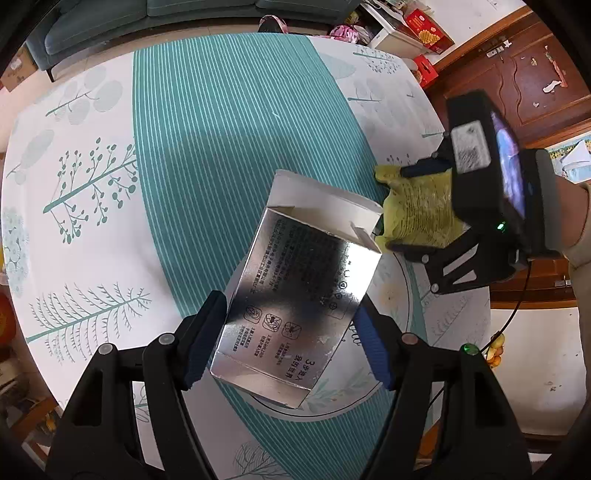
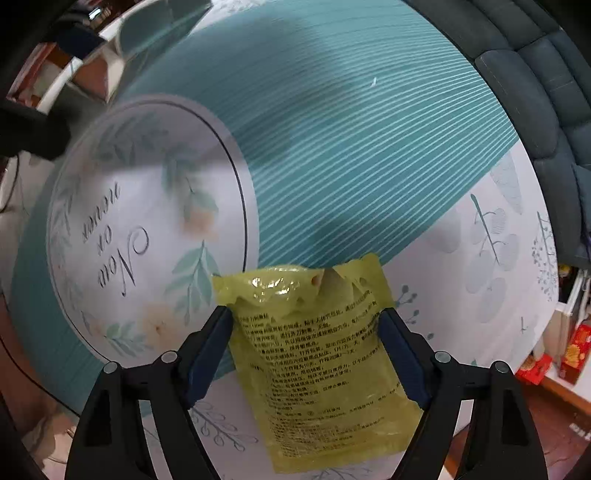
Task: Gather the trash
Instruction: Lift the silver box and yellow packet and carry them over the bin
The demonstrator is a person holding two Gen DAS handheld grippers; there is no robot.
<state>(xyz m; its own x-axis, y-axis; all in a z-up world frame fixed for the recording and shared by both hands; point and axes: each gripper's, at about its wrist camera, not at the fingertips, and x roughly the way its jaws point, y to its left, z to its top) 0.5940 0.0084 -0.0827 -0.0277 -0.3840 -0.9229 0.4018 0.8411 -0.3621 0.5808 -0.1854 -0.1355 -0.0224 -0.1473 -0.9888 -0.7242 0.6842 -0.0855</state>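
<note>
Silver box (image 1: 291, 306), one, in left tool (image 1: 288, 332); yellow pouch (image 2: 314, 354), one, in right tool (image 2: 306, 354).

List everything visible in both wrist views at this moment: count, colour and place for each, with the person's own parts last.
silver box: one, mirror-silver card with black print, top flaps open, between the left gripper's fingers over the table.
yellow pouch: one, translucent yellow with black print, torn open at the top, between the right gripper's fingers.
tablecloth: one, white with teal leaf prints and a teal striped band, covering the table.
round plate: one, white with leaf pattern and script, on the tablecloth.
sofa: one, dark teal, beyond the table.
red boxes: several, on a shelf at the far right.
left gripper: black, blue pads.
right gripper: black, blue pads.
</note>
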